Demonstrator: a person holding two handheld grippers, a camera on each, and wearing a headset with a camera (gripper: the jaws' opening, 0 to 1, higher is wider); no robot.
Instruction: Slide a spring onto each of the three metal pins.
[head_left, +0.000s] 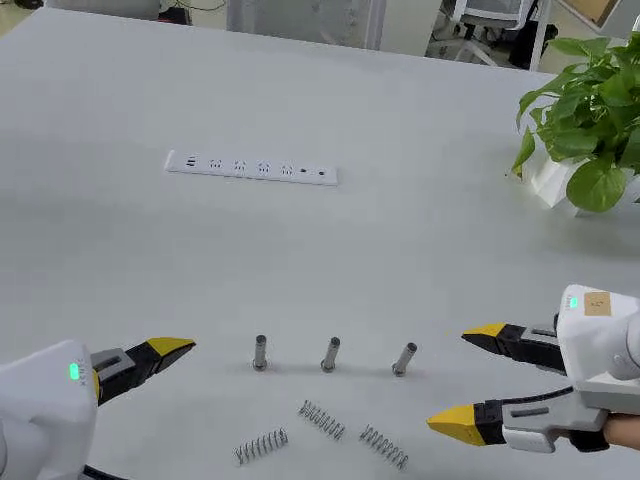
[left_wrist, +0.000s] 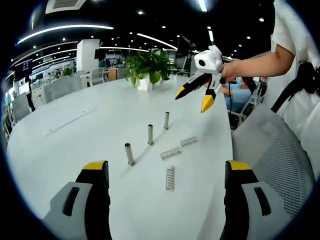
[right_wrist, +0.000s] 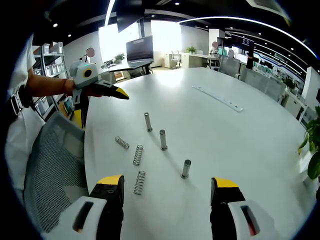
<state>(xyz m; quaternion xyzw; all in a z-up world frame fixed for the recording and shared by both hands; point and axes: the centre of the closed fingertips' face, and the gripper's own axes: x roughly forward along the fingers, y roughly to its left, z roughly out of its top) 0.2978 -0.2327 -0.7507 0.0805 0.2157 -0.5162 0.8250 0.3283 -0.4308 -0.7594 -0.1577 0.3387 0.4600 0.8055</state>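
Left tongs (left_wrist: 167, 166) and right tongs (head_left: 467, 377) both gape wide and empty, one at each end of the row of three pins (head_left: 330, 354). The pins stand bare on the table (head_left: 400, 230), so by my judgement no step is done. Three springs (head_left: 321, 420) lie loose just beside the pins, on the person's side. In the head view, one jaw of the left tongs is hard to make out.

right gripper (right_wrist: 166, 183) jaws wide apart over white table (right_wrist: 240, 145) | three metal pins (right_wrist: 163, 139) upright in a row ahead | three springs (right_wrist: 138, 154) lying left of them | left gripper (right_wrist: 106, 91) hovers beyond, hand-held
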